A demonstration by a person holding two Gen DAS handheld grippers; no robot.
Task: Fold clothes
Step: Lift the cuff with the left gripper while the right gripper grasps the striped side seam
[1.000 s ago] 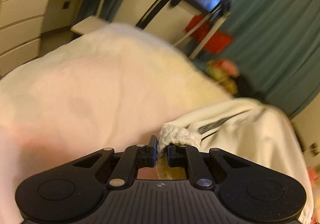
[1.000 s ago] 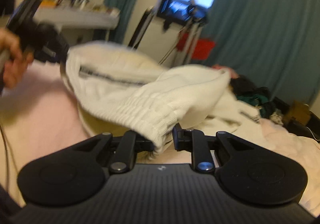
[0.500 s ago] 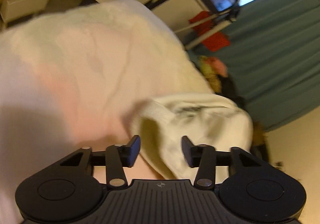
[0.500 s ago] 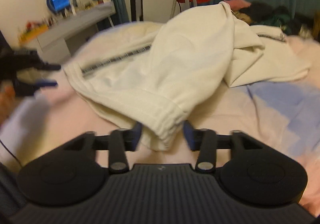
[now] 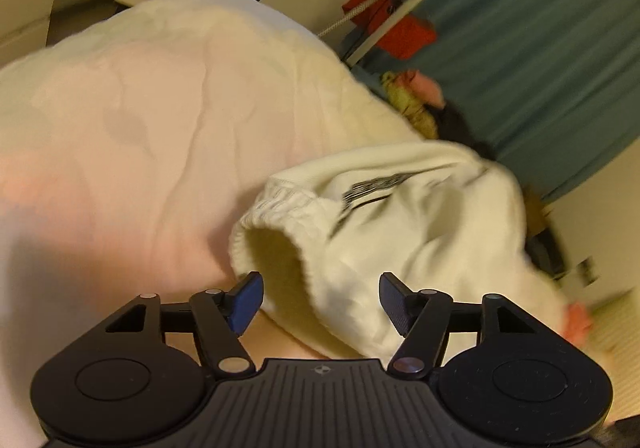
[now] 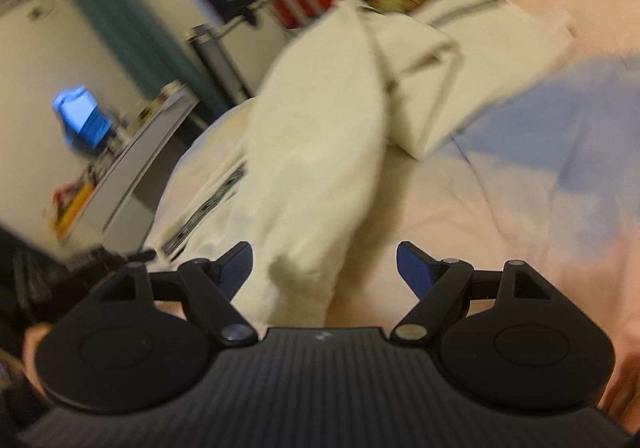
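A cream sweatshirt (image 5: 404,224) with a dark printed stripe lies loosely on the pale pink bed cover (image 5: 132,135). Its ribbed cuff opening (image 5: 276,232) faces my left gripper (image 5: 320,298), which stands open; the cloth lies between the fingers without being pressed. In the right wrist view the same sweatshirt (image 6: 320,135) stretches away from my right gripper (image 6: 324,268). Its jaws are opening, and a sleeve end (image 6: 296,280) rests loose between them, nearer the left finger. The view is blurred.
Teal curtains (image 5: 540,47) hang at the back, with a tripod (image 5: 400,3) and a red item in front of them. A pile of other clothes (image 5: 420,95) lies past the bed. A grey desk (image 6: 136,151) with clutter stands to the left. A bluish patch (image 6: 560,107) marks the cover.
Both grippers have let go of the sweatshirt's ribbed edges and opened. The garment has dropped onto the bed. The right gripper has rolled and moved sideways; the left has shifted a little.
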